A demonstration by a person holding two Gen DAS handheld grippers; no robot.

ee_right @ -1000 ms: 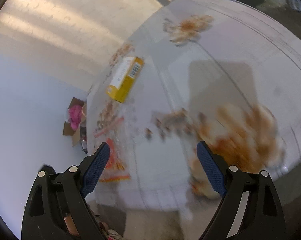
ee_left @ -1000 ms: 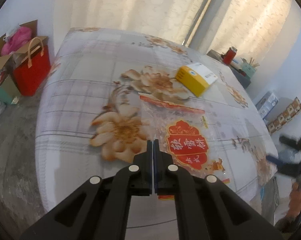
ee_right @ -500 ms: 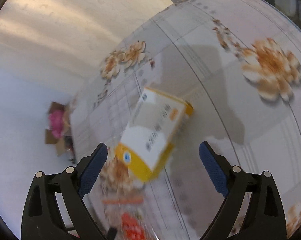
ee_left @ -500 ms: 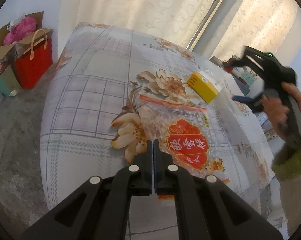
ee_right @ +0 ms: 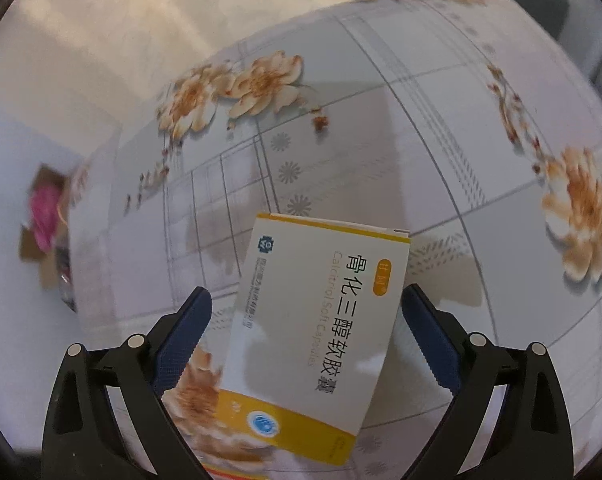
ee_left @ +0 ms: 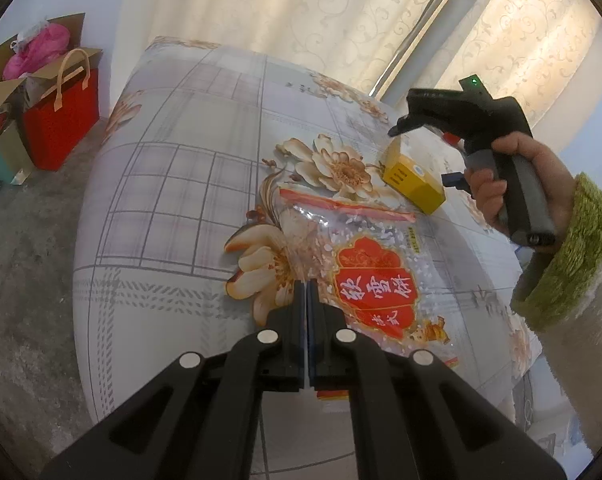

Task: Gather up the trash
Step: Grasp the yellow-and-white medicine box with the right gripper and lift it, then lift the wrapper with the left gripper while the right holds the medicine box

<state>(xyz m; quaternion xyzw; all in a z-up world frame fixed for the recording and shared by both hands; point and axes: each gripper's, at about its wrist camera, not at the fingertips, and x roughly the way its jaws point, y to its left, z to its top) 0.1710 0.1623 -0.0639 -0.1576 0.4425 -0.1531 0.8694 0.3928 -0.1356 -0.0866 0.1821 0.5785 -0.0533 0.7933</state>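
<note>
My right gripper [ee_right: 305, 320] hangs wide apart, straddling the yellow-and-white cardboard medicine box [ee_right: 313, 332], whose long axis runs straight ahead between the fingers. It lies flat on the floral tablecloth [ee_right: 381, 120] (nothing blocks it). My left gripper [ee_left: 305, 292] is pinched on the clear plastic snack bag with red label [ee_left: 365, 276], just beside the box.

Med box [ee_right: 313, 332], white w/ yellow trim: reads "骨化三醇软胶囊" and under it "Calcitriol Soft Capsules", plus a small orange tag near the top, too small to read. Clear snack bag [ee_left: 365, 272] has a red label w/ gold chars, looks like "银雪饼". Rest of the fine print is unreadable.
</note>
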